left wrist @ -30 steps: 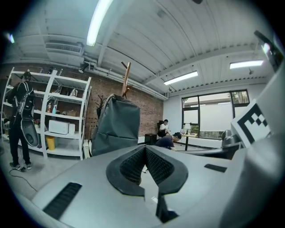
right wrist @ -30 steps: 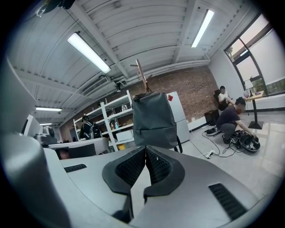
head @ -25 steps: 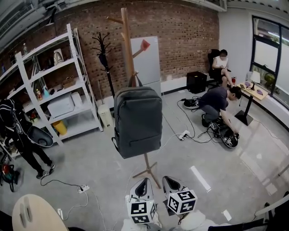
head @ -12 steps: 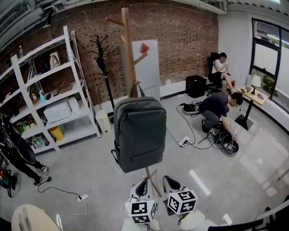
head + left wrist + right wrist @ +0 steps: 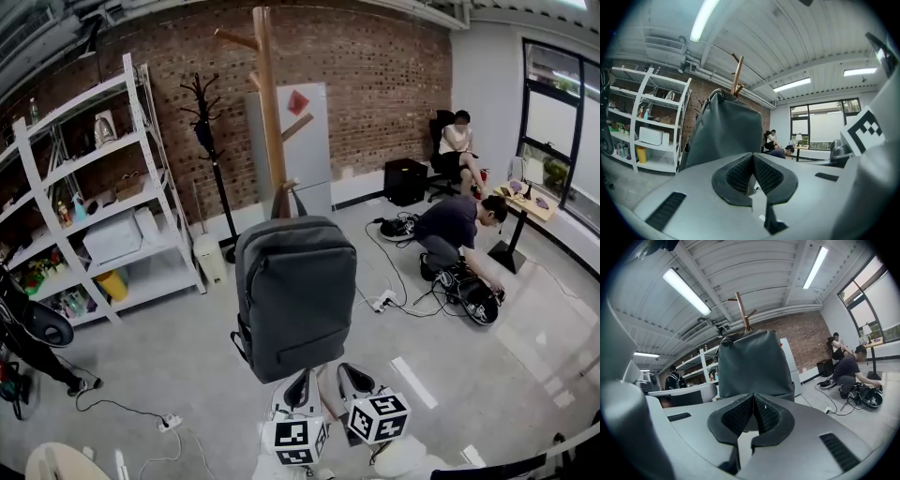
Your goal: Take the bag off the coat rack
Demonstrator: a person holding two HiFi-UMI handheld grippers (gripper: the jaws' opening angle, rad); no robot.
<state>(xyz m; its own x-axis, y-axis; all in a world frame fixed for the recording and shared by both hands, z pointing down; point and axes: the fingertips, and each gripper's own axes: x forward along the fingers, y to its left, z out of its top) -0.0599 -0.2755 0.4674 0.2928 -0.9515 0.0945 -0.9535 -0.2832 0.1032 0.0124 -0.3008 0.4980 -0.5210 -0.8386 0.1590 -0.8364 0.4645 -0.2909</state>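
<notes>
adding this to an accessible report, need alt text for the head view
A grey backpack hangs on a wooden coat rack in a brick-walled room, with the left gripper and right gripper, both shut, just below it. White shelving stands left; a person crouches right.

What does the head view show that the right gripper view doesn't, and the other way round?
Only the head view: the black metal coat stand and the square-marked tops of the left gripper and right gripper. Only the right gripper view: long ceiling strip lights and that gripper's jaws pressed together, empty. Both: the grey fabric backpack hanging on the tall wooden coat rack, and a crouching person.
</notes>
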